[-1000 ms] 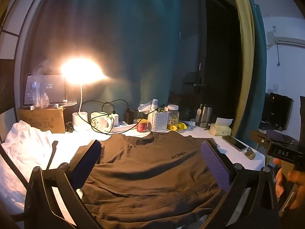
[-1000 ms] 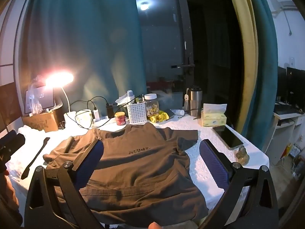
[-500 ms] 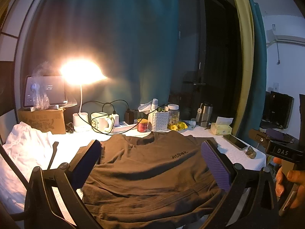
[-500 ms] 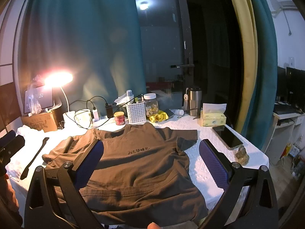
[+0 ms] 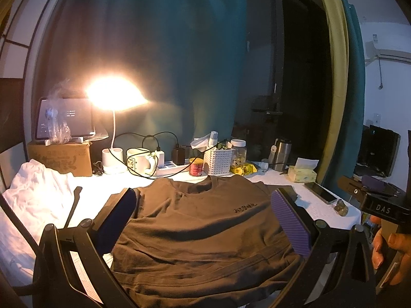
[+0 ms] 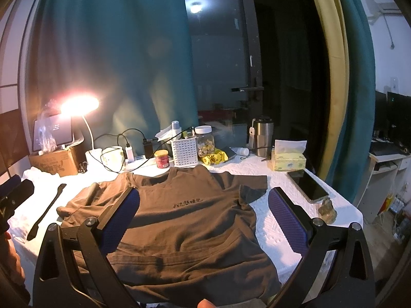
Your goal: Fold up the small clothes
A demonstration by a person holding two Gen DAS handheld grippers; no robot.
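A small brown T-shirt (image 5: 200, 233) (image 6: 185, 220) lies spread flat, front up, on the white-covered table (image 6: 282, 220), its hem hanging over the near edge. Small dark lettering sits on its chest. My left gripper (image 5: 201, 197) hovers open above the shirt, its purple pads wide apart and nothing between them. My right gripper (image 6: 204, 195) is also open above the shirt, blue pads spread. The right sleeve (image 6: 253, 187) is partly turned over; the left sleeve (image 6: 77, 202) is bunched. The right gripper's body shows at the far right of the left wrist view.
Along the back stand a lit desk lamp (image 5: 115, 95), mug (image 5: 138, 159), power strip, red can (image 6: 161, 159), white basket (image 6: 185, 151), jar, steel tumbler (image 6: 262, 136) and tissue box (image 6: 289, 159). A phone (image 6: 307, 184) lies at right. White cloth (image 5: 36, 195) and a black strip lie left.
Both grippers have drifted very slightly, so the scene shifts a little in each view. The shirt has not moved and both grippers stay open.
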